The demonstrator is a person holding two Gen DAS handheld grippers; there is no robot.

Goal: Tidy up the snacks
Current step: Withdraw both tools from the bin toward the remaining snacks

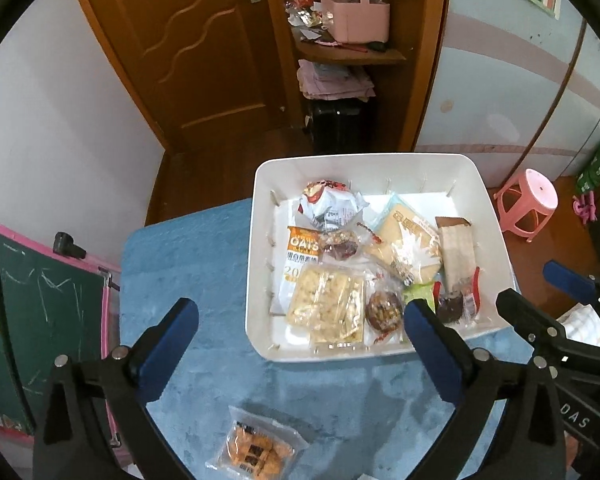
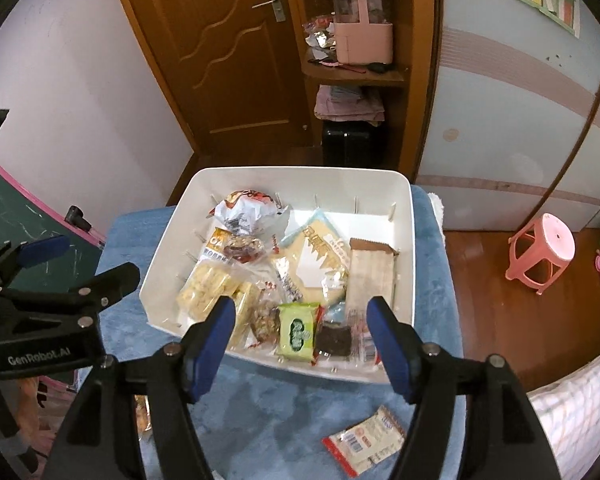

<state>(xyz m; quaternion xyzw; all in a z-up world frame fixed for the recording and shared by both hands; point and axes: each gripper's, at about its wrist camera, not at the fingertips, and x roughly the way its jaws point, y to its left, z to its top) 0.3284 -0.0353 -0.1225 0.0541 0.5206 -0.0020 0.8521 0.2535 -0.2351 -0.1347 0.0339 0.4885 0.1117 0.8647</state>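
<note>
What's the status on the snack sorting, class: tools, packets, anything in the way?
Left tool open, empty. Right tool open, empty. White bin part filled; orange packet and red-edged packet loose on blue cloth. Nothing blocking.

"OATS" on packet, "GenRobot.AI" on left gripper

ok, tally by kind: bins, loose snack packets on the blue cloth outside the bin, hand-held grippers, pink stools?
white bin: 1
loose packets: 2 (orange packet, white-and-red packet)
hand-held grippers: 2 (left hand-held gripper, right hand-held gripper, both open)
pink stool: 1
total: 6
</note>
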